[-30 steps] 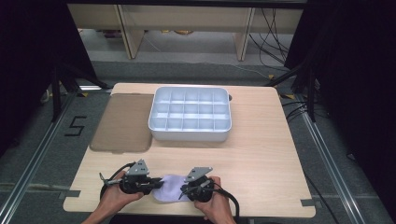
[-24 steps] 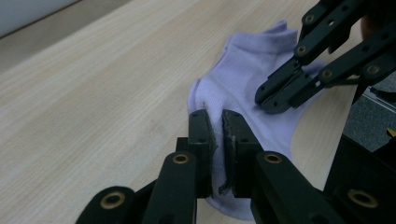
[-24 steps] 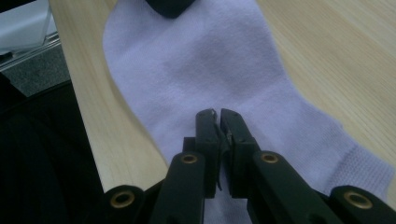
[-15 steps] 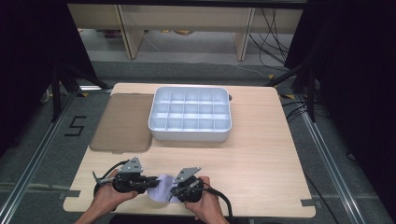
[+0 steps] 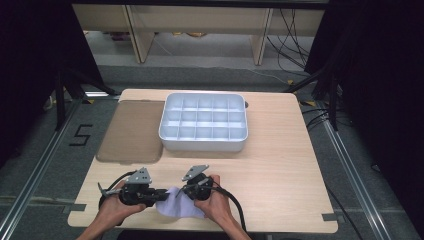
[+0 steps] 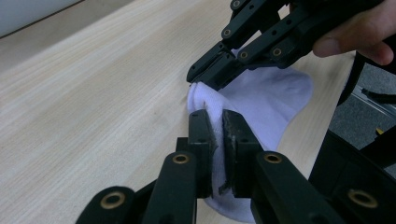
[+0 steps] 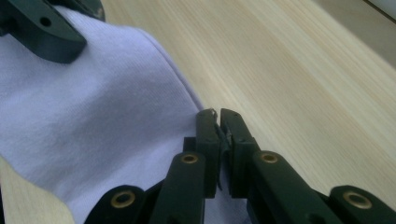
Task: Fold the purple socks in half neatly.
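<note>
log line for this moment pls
left gripper: shut on white sock | right gripper: shut on sock edge | sock: near table front edge | tray: untouched

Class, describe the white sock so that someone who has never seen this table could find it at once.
Start at the wooden table and move from the white divided tray to the near edge. There the sock lies between the left gripper and right gripper, both clamped on it. It is the table's only soft cloth thing.
</note>
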### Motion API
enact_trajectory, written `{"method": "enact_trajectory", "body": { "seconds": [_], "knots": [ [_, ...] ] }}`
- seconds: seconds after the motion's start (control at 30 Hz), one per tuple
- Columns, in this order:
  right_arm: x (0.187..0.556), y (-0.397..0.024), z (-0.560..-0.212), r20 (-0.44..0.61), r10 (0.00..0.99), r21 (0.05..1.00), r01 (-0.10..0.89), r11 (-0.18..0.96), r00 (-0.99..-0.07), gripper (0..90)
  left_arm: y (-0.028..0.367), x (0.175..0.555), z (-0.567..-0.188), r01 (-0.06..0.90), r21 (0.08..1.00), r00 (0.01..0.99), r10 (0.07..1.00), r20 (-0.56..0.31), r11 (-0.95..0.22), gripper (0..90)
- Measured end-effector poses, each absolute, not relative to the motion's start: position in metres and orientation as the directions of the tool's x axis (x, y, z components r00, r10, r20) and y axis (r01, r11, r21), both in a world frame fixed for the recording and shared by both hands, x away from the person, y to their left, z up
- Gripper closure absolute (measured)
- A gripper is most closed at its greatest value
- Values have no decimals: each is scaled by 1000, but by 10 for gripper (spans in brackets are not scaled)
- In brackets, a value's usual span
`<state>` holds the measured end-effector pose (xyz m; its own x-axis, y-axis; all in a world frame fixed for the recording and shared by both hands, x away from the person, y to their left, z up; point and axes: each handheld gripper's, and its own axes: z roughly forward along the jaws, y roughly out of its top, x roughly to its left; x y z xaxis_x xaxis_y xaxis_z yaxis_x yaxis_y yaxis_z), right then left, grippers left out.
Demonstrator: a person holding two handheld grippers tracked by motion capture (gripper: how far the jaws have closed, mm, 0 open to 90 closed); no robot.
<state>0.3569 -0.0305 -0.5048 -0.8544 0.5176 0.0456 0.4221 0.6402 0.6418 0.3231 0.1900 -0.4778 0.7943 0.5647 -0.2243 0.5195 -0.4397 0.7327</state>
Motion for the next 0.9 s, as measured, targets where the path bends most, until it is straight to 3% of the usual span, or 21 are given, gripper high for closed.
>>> {"method": "enact_trajectory", "body": {
  "seconds": [0.4,0.7,0.9],
  "knots": [
    [350,-53,-485,58,537,690,422,588,-842,857,200,325,-476,525,734,787,573,-226,-432,818],
    [332,-97,-482,36,556,667,434,606,-831,848,198,326,-472,539,737,774,586,-241,-409,813],
    [333,-94,-493,17,548,640,430,637,-836,848,187,327,-470,533,740,782,572,-248,-409,814]
  ]
}}
